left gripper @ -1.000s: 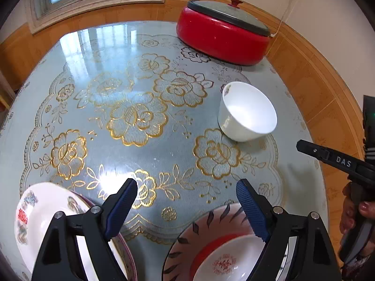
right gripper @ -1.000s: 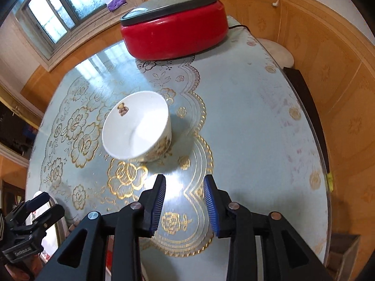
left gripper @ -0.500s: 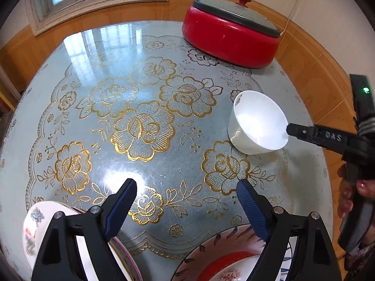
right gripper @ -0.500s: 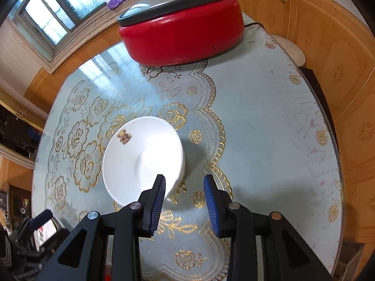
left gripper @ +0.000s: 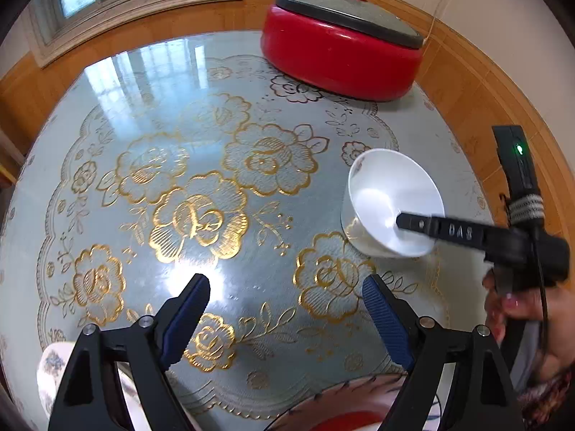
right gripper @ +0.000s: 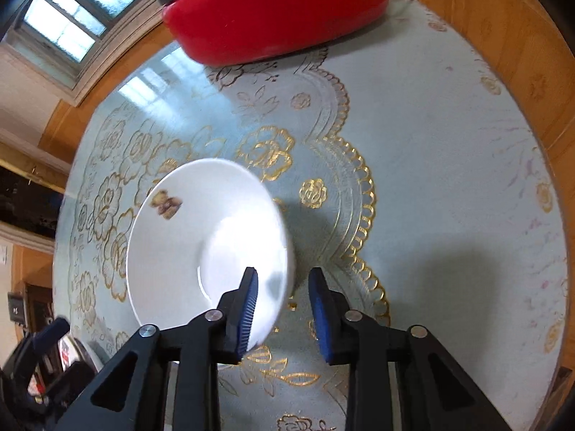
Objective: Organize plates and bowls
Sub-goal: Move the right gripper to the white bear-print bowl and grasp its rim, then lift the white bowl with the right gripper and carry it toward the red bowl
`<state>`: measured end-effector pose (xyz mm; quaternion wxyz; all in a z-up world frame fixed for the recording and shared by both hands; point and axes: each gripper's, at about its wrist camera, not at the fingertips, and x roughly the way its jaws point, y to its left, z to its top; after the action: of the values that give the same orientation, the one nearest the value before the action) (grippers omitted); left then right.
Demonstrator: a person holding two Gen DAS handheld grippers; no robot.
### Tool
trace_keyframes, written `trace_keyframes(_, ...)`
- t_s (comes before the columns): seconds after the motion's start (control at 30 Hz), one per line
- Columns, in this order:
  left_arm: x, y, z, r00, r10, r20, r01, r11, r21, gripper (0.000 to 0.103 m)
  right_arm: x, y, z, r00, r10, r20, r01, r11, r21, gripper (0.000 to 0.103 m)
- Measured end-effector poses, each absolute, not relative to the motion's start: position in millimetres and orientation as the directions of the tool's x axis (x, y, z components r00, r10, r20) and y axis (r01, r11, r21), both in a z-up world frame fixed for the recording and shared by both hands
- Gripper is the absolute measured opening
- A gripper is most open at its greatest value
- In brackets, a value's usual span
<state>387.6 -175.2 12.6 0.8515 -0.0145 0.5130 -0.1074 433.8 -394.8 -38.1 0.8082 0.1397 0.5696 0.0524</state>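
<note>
A white bowl (left gripper: 388, 194) (right gripper: 201, 237) with a small bear picture inside stands on the flowered table, right of centre. My right gripper (right gripper: 283, 276) straddles its near rim, one pad inside the bowl and one outside. The jaws are closing, and a gap still shows on both sides of the rim. One of its fingers (left gripper: 449, 231) reaches over the bowl in the left wrist view. My left gripper (left gripper: 285, 283) hangs open over bare table with nothing between its fingers. A flowered plate (left gripper: 50, 370) and a red-centred plate (left gripper: 345, 413) peek in at the bottom edge.
A big red pot (left gripper: 341, 57) (right gripper: 273, 10) with a grey lid stands at the table's far side. A hand (left gripper: 521, 309) holds the right gripper's handle. The left gripper (right gripper: 39, 344) shows at the bottom left of the right wrist view. Wood-panelled walls ring the round table.
My right gripper has come down over the bowl's near rim and its jaws have narrowed. My left gripper has moved out across the table, away from the two plates.
</note>
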Motion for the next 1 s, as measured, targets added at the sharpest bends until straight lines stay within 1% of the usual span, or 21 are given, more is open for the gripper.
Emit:
trace_keyframes(0.17, 398.3, -196.5, 8.4, 0.446, -0.197, -0.873, 0.208, 0.972, -0.113, 0.086, 416.1, -399.6, -39.1, 0.339, 0.245, -0.908, 0.073, 0.956, 0.285, 0.02)
trace_keyframes(0.27, 404.8, -210.8, 5.4, 0.44, -0.219, -0.871, 0.232, 0.965, -0.126, 0.085, 401.7, -402.7, -40.7, 0.339, 0.253, -0.906, 0.076, 0.952, 0.295, 0.02)
trace_keyframes(0.37, 410.0, -225.0, 1.1, 0.425, -0.231, -0.875, 0.259, 0.957, -0.127, 0.081, 390.2, -406.5, -44.7, 0.338, 0.259, -0.905, 0.079, 0.95, 0.302, 0.02)
trace_keyframes(0.4, 411.5, -230.2, -0.6, 0.42, -0.232, -0.877, 0.271, 0.955, -0.123, 0.076, 388.0, -408.2, -46.3, 0.333, 0.259, -0.907, 0.081, 0.95, 0.301, 0.02)
trace_keyframes(0.43, 414.1, -233.9, -3.0, 0.416, -0.235, -0.879, 0.282, 0.952, -0.121, 0.073, 385.3, -409.1, -46.4, 0.338, 0.258, -0.905, 0.082, 0.95, 0.301, 0.02)
trace_keyframes(0.57, 417.8, -248.1, -13.2, 0.398, -0.233, -0.887, 0.311, 0.944, -0.109, 0.066, 379.2, -413.8, -43.2, 0.341, 0.254, -0.905, 0.092, 0.949, 0.3, 0.02)
trace_keyframes(0.67, 421.7, -254.4, -21.7, 0.378, -0.232, -0.896, 0.316, 0.942, -0.111, 0.058, 374.7, -414.5, -44.2, 0.341, 0.255, -0.905, 0.093, 0.949, 0.302, 0.02)
trace_keyframes(0.73, 423.8, -256.4, -27.2, 0.364, -0.232, -0.902, 0.317, 0.942, -0.114, 0.05, 374.6, -414.5, -45.8, 0.342, 0.256, -0.904, 0.095, 0.948, 0.304, 0.02)
trace_keyframes(0.77, 424.3, -257.9, -30.0, 0.355, -0.234, -0.905, 0.322, 0.939, -0.116, 0.047, 374.7, -414.9, -45.4, 0.341, 0.257, -0.904, 0.096, 0.947, 0.306, 0.02)
trace_keyframes(0.83, 421.1, -260.4, -32.7, 0.348, -0.234, -0.908, 0.339, 0.934, -0.11, 0.035, 375.6, -414.9, -46.3, 0.341, 0.261, -0.903, 0.097, 0.946, 0.31, 0.02)
trace_keyframes(0.9, 419.2, -264.2, -35.4, 0.355, -0.227, -0.907, 0.358, 0.929, -0.092, 0.031, 374.2, -416.8, -47.8, 0.344, 0.267, -0.9, 0.097, 0.944, 0.316, 0.02)
trace_keyframes(0.93, 418.7, -265.9, -36.7, 0.359, -0.228, -0.905, 0.368, 0.926, -0.088, 0.026, 373.7, -417.4, -47.8, 0.346, 0.27, -0.899, 0.098, 0.942, 0.32, 0.02)
trace_keyframes(1.0, 418.7, -269.8, -39.5, 0.363, -0.23, -0.903, 0.387, 0.919, -0.079, 0.022, 373.1, -416.9, -49.5, 0.35, 0.272, -0.896, 0.093, 0.942, 0.322, 0.02)
